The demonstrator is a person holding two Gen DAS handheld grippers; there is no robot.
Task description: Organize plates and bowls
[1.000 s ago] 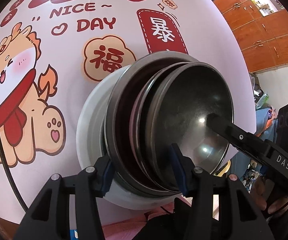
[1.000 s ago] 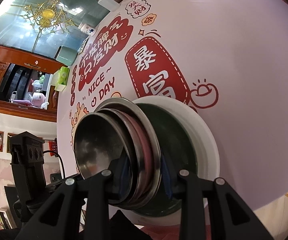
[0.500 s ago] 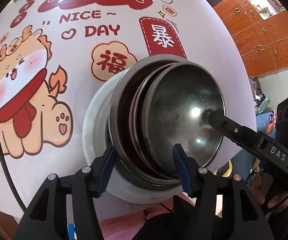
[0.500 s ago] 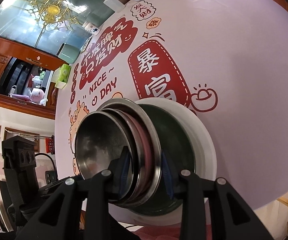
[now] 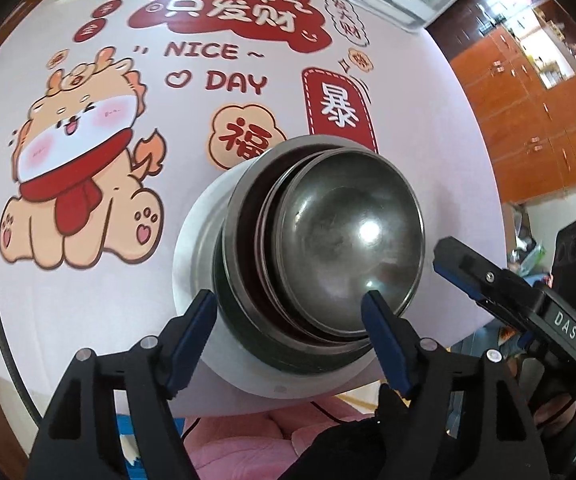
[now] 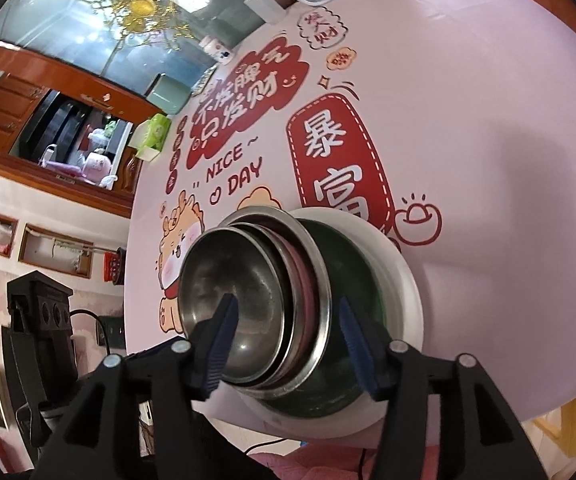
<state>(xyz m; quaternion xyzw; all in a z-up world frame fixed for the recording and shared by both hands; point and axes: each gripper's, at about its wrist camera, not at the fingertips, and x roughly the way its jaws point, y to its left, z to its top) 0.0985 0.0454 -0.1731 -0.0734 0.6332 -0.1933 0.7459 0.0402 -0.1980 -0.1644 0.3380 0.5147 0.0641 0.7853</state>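
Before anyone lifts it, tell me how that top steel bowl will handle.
The top steel bowl looks thin and polished, so probably light, stiff and slippery under the jaws. Nested loosely, off-centre in the stack on the white plate, it may slide if nudged.

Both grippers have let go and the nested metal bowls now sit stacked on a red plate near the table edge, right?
Not quite: the plate under the metal bowls is white, not red, as the left wrist view shows. The rest holds.
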